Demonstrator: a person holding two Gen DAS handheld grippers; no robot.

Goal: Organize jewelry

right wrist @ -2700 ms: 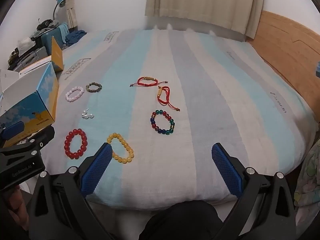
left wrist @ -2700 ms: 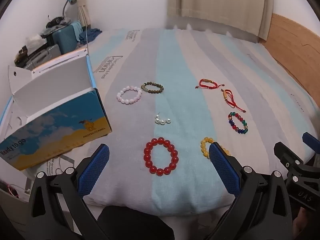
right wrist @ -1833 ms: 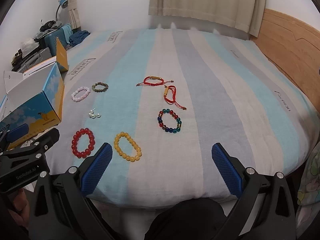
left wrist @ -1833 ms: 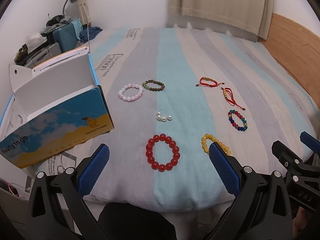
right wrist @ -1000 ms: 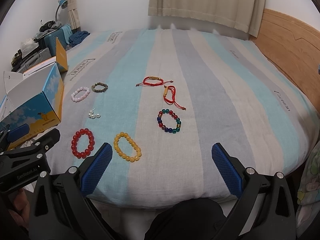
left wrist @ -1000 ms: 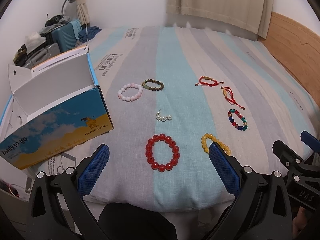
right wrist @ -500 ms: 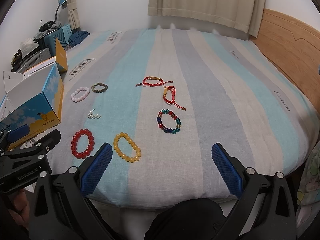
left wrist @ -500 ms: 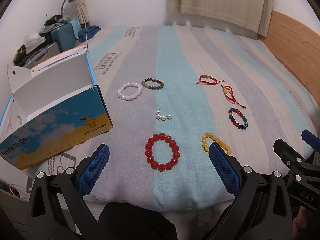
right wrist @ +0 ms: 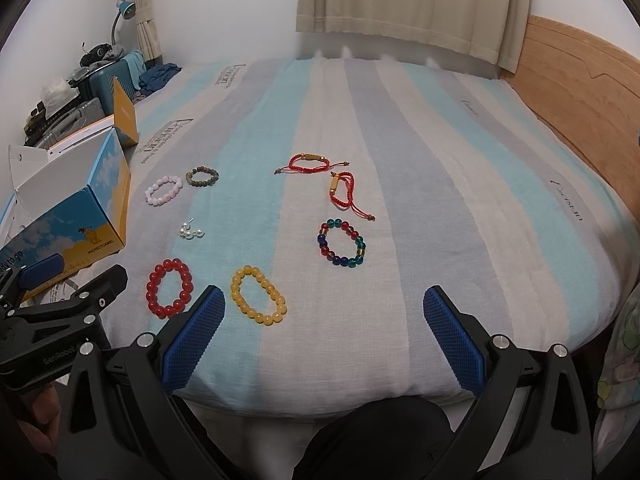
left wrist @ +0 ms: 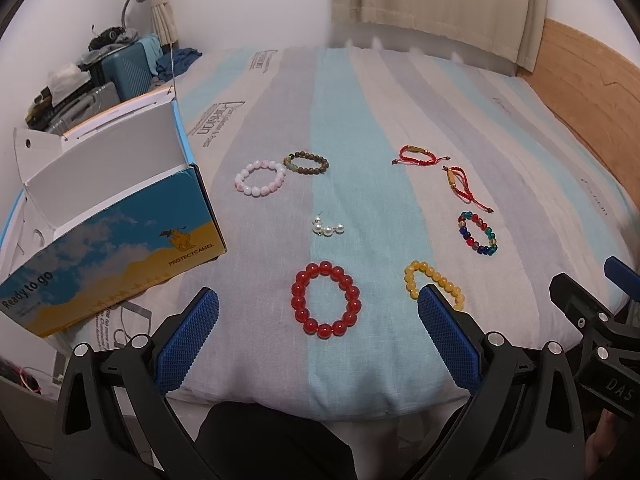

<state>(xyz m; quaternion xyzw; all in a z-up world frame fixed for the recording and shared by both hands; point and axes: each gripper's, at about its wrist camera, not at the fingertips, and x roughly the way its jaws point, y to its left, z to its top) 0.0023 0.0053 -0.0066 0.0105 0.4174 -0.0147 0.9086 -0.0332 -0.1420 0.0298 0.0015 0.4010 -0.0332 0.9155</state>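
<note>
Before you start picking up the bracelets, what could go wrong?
The yellow bracelet and red bracelet lie near the bed's front edge, so a clumsy nudge might roll them off. The pearl earrings are small and loose on the soft bedsheet; the wide-open left tool may struggle to pinch them. The two red cord bracelets have trailing strings that lie close together, so lifting one could drag the other.

1. A bed (right wrist: 440, 184) with a striped blue, grey and cream cover carries everything.
2. An open printed box (left wrist: 116, 236) sits at its left edge.
3. On the cover lie a red bead bracelet (left wrist: 326, 305), yellow bead bracelet (right wrist: 258, 294), multicoloured bracelet (right wrist: 342, 242), two red cord bracelets (right wrist: 320, 176), pink bracelet (left wrist: 260, 179), brown bracelet (left wrist: 306, 163) and pearl earrings (left wrist: 327, 227).
</note>
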